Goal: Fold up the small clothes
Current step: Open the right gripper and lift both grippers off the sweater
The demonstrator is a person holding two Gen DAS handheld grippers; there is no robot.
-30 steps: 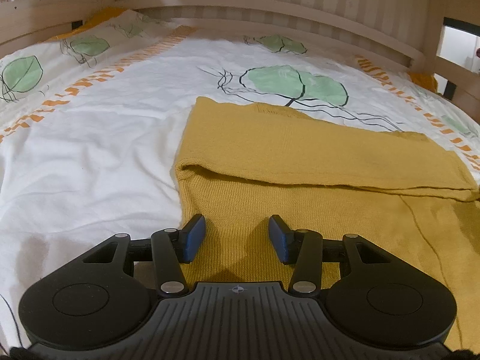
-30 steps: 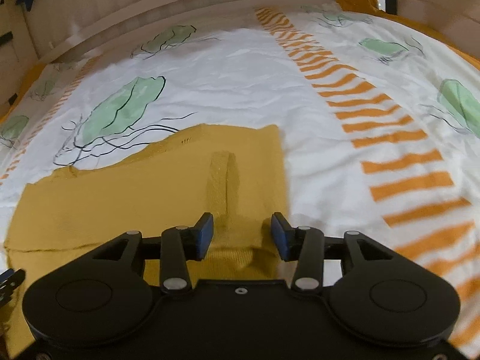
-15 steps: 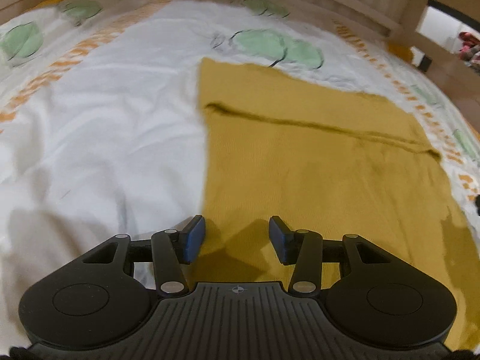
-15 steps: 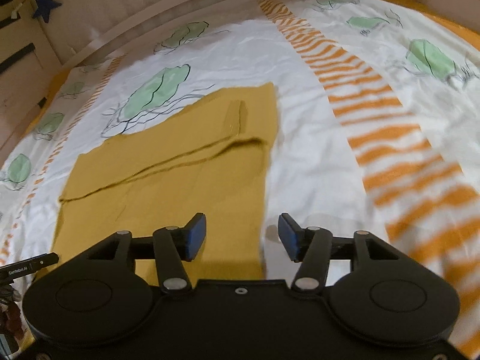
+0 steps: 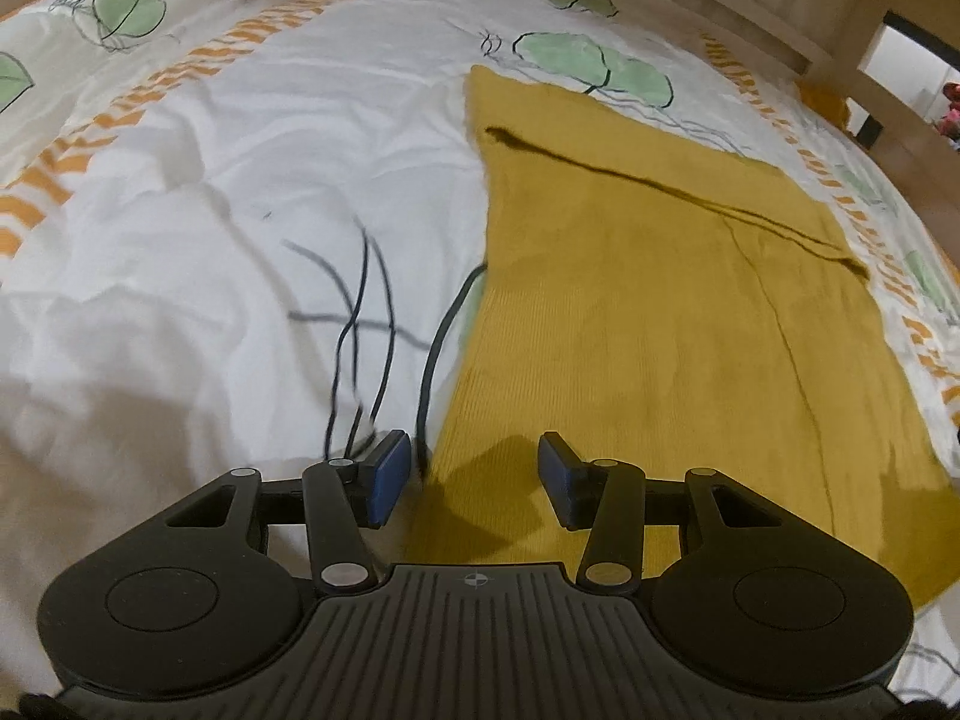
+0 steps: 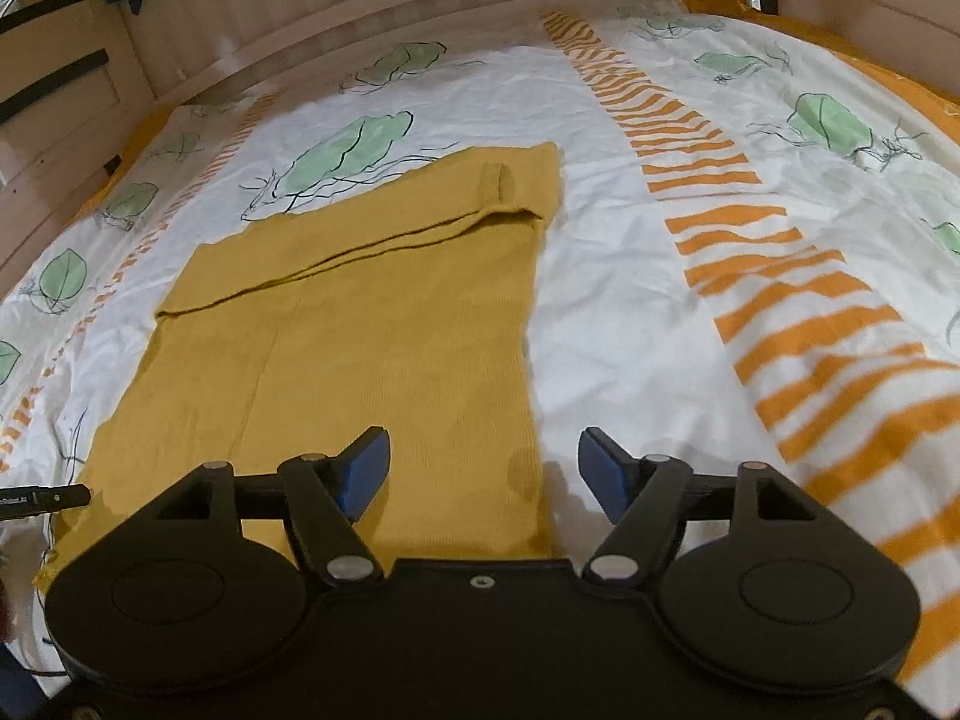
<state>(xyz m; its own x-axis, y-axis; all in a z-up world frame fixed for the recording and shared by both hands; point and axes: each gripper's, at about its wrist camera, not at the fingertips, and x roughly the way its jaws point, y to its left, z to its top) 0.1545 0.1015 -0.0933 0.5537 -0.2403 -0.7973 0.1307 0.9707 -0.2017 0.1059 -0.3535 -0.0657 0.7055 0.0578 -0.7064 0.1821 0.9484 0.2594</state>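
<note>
Sweater (image 5: 660,324) lies flat under both wide-open, empty grippers, left gripper (image 5: 474,477), right gripper (image 6: 483,474).

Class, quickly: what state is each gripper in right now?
Left gripper: open, empty, over the yellow garment's left edge.
Right gripper: open, empty, over its right edge.

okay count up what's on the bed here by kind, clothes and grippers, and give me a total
Mustard-yellow knit garment: 1, lying flat on the bedspread, far end folded over.
Hand-held grippers: 2, left hand-held gripper and right hand-held gripper, both open and empty.
Total: 3
</note>
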